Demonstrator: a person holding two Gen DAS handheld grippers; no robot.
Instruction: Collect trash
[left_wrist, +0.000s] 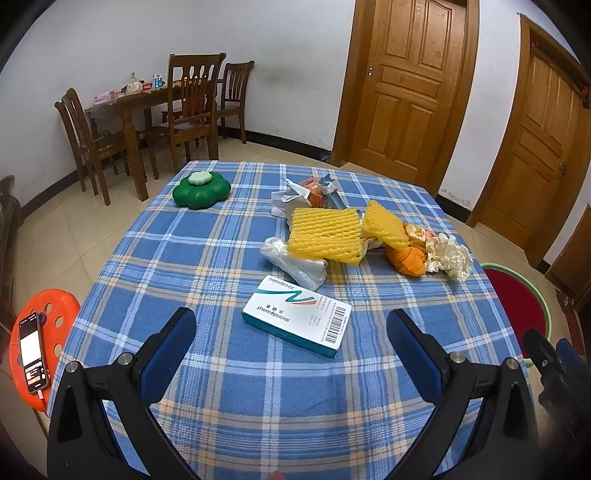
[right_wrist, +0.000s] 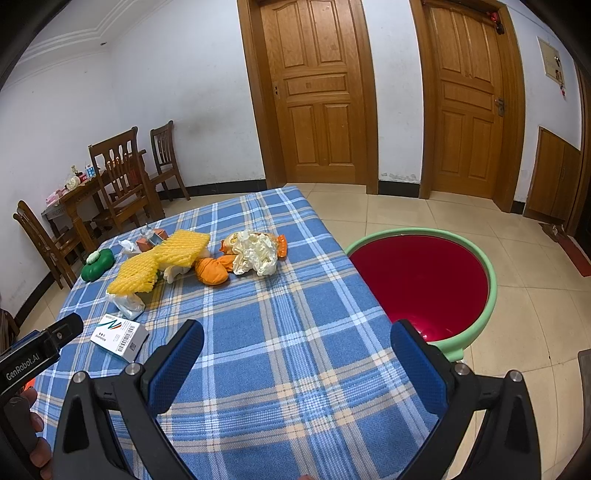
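Holding both tools low over the near edge of the checked tablecloth (left_wrist: 207, 258), we have our left gripper (left_wrist: 291, 332) spread wide with nothing between its blue pads (left_wrist: 170, 350). Our right gripper (right_wrist: 295, 343) is equally spread and empty. Just beyond the left pads lies a white medicine box (left_wrist: 297, 319), flat on the cloth. Behind it sits a crumpled clear bag (left_wrist: 291, 264), partly under two yellow foam nets (left_wrist: 325, 234). Orange peel (right_wrist: 212, 271) and a cream wrapper (right_wrist: 256, 256) lie beside them. A green flower-shaped container (left_wrist: 201, 192) stands apart, farther left. Off the table's right edge, on the floor, waits the red basin (right_wrist: 424, 280) with its green rim.
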